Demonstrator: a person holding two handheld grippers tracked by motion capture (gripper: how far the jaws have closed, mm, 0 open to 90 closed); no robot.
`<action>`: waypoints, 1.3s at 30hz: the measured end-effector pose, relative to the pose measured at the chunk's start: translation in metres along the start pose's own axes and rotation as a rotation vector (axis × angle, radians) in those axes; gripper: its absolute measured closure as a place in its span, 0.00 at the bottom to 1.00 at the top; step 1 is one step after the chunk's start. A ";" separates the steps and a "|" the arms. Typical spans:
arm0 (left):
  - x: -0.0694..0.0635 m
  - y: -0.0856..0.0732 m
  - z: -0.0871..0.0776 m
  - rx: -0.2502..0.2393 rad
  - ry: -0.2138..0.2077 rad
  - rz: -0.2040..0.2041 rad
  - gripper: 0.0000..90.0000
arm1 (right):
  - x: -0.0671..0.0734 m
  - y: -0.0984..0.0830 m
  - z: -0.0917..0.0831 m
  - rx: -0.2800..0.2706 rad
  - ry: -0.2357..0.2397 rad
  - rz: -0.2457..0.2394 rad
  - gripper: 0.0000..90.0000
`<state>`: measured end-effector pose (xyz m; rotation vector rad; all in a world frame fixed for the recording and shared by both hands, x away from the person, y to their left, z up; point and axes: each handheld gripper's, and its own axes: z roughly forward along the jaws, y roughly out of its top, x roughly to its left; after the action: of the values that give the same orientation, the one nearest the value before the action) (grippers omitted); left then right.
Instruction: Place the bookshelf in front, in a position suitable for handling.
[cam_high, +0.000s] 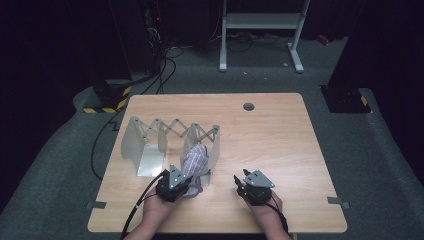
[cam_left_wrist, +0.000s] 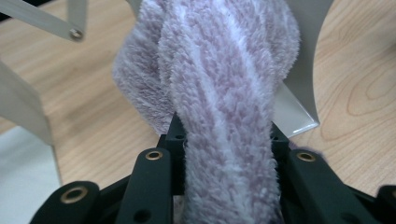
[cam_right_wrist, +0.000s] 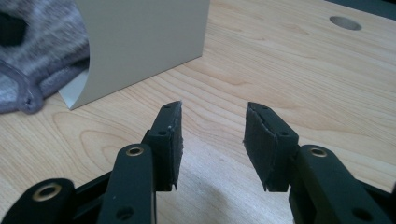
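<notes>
A fluffy lilac towel (cam_high: 196, 161) is bunched in the rightmost slot of a grey folding rack (cam_high: 150, 136) on the wooden table (cam_high: 280, 140). My left gripper (cam_high: 185, 179) sits at the rack's near right end. In the left gripper view the towel (cam_left_wrist: 219, 88) runs down between the jaws and fills the gap, so the left gripper (cam_left_wrist: 225, 136) is shut on it. My right gripper (cam_high: 241, 176) is held low over bare table to the right of the rack. Its jaws (cam_right_wrist: 212, 122) stand apart with nothing between them. The rack's end panel (cam_right_wrist: 140, 42) and the towel (cam_right_wrist: 37, 56) lie to their left.
The rack's other slots, left of the towel, hold nothing. A round cable hole (cam_high: 248, 106) sits near the table's far edge. Cables (cam_high: 107, 130) trail over the floor at the far left, and a white frame (cam_high: 260, 30) stands beyond the table.
</notes>
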<state>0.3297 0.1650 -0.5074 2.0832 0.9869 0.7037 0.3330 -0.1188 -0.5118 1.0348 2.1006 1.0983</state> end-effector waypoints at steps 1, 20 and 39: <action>-0.002 0.000 0.002 0.008 -0.011 0.003 0.72 | 0.000 0.000 0.001 0.001 0.003 -0.002 0.63; -0.029 0.025 -0.019 -0.142 -0.151 0.002 0.71 | 0.000 0.001 0.006 0.010 0.023 -0.009 0.63; -0.039 0.046 -0.035 -0.212 -0.159 0.039 0.71 | -0.003 -0.001 0.006 0.009 0.020 0.000 0.63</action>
<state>0.3017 0.1254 -0.4569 1.9436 0.7525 0.6229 0.3389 -0.1190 -0.5151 1.0319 2.1227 1.1047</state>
